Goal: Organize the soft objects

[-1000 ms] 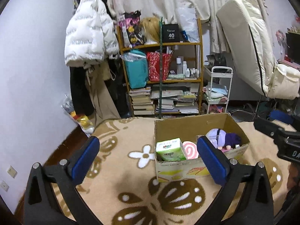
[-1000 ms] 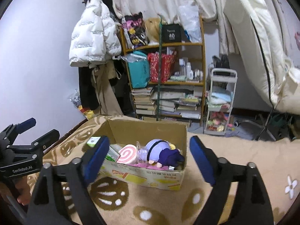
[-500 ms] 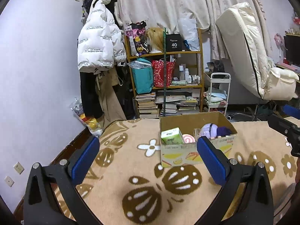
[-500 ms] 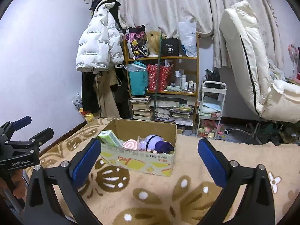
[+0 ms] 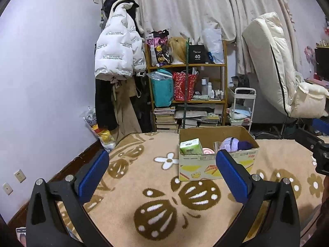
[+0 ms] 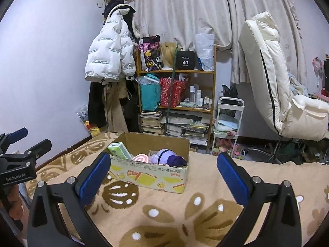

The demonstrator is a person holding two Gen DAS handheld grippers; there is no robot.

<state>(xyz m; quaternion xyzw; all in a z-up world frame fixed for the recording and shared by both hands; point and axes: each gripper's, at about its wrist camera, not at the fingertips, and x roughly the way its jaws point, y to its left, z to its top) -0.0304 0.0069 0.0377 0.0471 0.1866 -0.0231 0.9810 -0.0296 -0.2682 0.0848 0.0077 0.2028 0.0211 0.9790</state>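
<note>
I hold both away from the cardboard box on the blanket | left gripper released, empty | right gripper just widened, empty | purple plush, tissue pack inside, so packing looks finished

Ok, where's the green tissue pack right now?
The green tissue pack stands in the left end of the cardboard box on the blanket, beside the pink swirl toy; the right wrist view shows it at the box's near-left corner.
</note>
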